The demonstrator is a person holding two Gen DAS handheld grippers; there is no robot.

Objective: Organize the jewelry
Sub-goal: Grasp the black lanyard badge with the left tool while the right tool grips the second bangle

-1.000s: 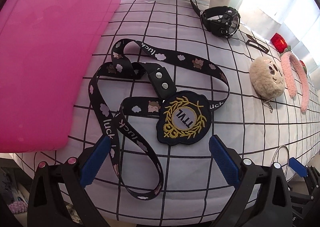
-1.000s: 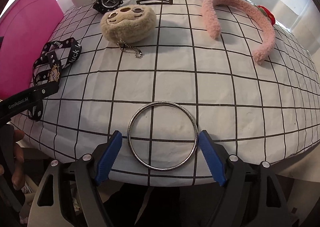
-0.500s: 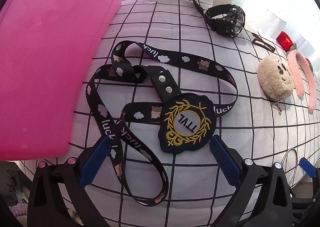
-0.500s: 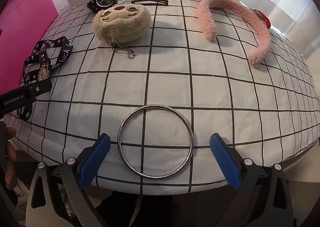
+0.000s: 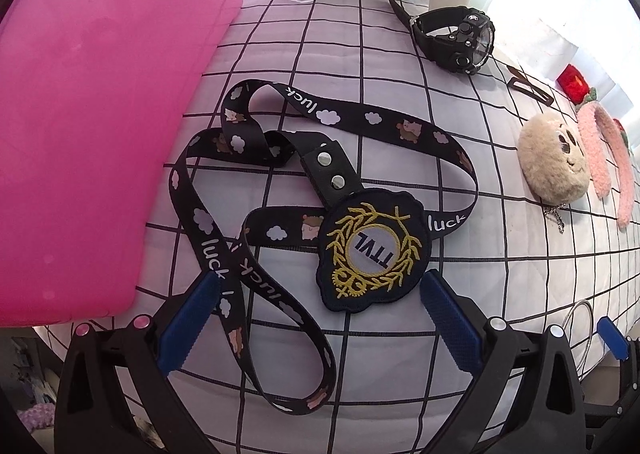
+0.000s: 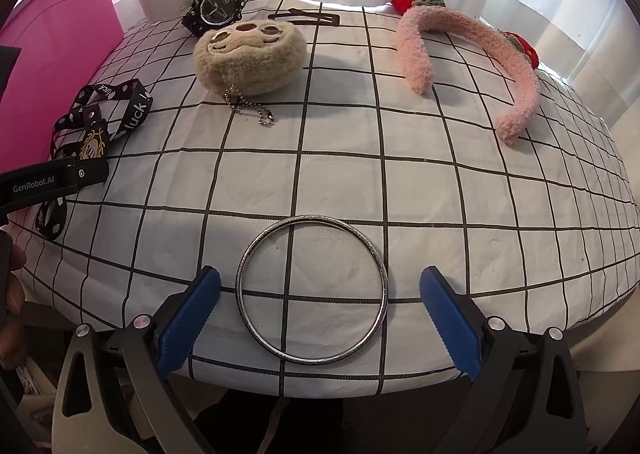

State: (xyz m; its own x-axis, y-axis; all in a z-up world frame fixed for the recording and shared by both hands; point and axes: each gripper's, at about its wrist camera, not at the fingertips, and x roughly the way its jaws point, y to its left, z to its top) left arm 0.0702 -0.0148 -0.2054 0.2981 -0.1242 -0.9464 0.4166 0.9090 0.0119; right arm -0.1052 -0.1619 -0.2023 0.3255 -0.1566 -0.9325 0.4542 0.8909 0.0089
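A black lanyard [image 5: 280, 222] with a gold-embroidered badge [image 5: 374, 250] lies on the checked cloth; it also shows in the right wrist view [image 6: 96, 126]. My left gripper [image 5: 316, 318] is open, its blue pads to either side of the lanyard's near loop. A silver bangle [image 6: 312, 290] lies flat near the table's front edge. My right gripper [image 6: 318, 318] is open wide around the bangle without touching it. The bangle's edge shows in the left wrist view [image 5: 578, 330].
A pink box [image 5: 92, 126] stands at the left. At the back lie a black watch [image 6: 216, 10], a plush sloth keychain [image 6: 250, 58], a brown hair clip [image 6: 306, 18] and a pink fuzzy headband [image 6: 472, 54]. White curtains hang behind.
My right gripper has opened wider around the bangle. My left gripper has moved slightly forward over the lanyard.
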